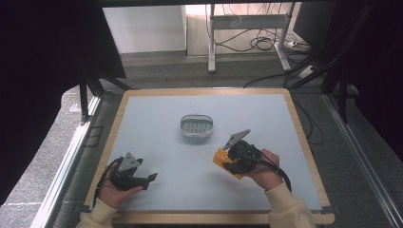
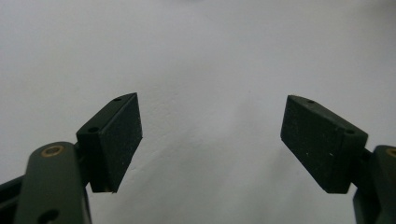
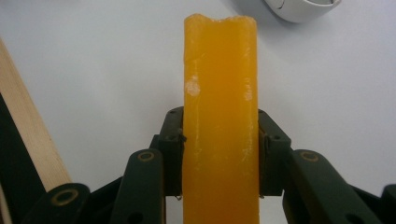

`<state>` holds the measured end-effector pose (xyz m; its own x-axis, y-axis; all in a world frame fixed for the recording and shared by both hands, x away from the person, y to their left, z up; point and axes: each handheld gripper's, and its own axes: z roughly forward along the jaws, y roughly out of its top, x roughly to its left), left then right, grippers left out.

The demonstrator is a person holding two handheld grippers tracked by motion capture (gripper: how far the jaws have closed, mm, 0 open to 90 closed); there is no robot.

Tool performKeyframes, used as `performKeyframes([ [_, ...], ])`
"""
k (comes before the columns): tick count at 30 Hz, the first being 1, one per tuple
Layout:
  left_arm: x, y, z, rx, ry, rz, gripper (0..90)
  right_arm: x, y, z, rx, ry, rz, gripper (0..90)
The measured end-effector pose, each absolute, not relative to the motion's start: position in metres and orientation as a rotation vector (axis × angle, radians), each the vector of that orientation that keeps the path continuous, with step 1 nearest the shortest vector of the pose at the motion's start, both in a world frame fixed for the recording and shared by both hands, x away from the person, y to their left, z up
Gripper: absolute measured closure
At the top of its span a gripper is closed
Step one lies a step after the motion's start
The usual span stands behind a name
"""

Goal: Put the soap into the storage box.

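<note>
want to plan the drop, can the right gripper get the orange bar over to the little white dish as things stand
Probably yes. The right gripper is shut on the orange bar, and the white dish sits just beyond it with bare mat between. The left gripper rests open, well aside.

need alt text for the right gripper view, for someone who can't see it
The right tongs grip a tall, orange, waxy-looking soap-like bar that rises upright between the two black pads, above a pale grey table mat. A white round dish rim sits at the top edge, and a light wooden table border runs down the left.
</note>
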<state>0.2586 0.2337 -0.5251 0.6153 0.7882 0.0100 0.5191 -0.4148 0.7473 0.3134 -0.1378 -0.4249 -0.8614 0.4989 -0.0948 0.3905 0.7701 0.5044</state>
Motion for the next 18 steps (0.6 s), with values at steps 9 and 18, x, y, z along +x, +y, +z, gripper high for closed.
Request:
performKeyframes([
  [9, 0.258, 0.234, -0.525, 2.110, 1.019, 0.469, 20.3, 0.317, -0.134, -0.412, 0.678, 2.725, 0.705, 61.5],
  [18, 0.258, 0.233, -0.525, 2.108, 1.021, 0.467, 20.3, 0.324, -0.132, -0.406, 0.652, 2.737, 0.707, 61.5],
])
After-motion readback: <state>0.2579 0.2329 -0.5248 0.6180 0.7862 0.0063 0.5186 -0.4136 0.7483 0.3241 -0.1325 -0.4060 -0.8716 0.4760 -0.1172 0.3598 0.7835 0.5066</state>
